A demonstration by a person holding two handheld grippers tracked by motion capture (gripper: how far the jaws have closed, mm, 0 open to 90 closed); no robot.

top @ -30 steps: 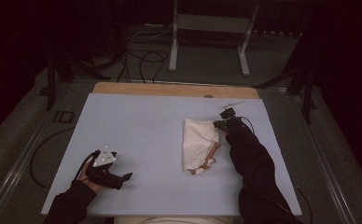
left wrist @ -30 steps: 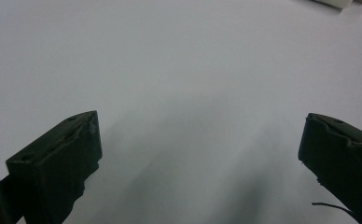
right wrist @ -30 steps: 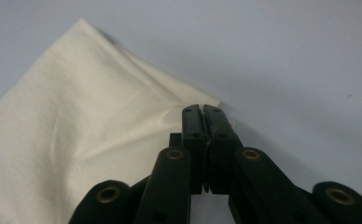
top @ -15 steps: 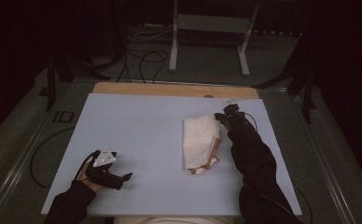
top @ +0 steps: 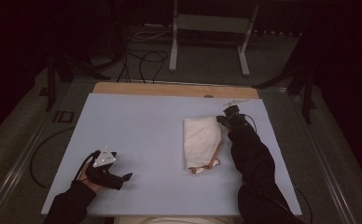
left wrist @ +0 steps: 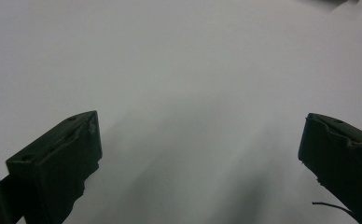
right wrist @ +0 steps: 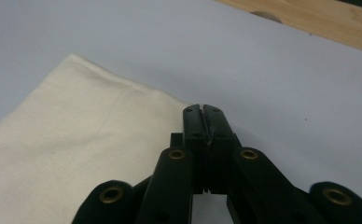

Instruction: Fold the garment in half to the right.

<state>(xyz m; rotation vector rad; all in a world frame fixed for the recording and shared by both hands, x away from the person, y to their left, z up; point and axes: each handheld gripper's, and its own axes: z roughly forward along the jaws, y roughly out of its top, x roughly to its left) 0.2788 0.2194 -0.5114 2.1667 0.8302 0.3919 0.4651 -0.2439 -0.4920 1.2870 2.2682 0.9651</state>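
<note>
Here, the right gripper [top: 226, 117] sits w/ jaws pressed together at the folded cream cloth's [top: 201, 141] far right corner, holding nothing visible, prob. to tuck it. Left gripper [top: 119, 178] rests wide open, empty, near the table's [top: 142, 116] front-left edge, out of the way.

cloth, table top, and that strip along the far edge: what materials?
Cloth: looks like woven cotton or canvas, matte cream, soft folds, with tan straps at one end. Table top: smooth matte pale blue-grey sheet, maybe laminate or painted board; can't tell which. Far strip: bare light wood, grain and a knot visible.
</note>
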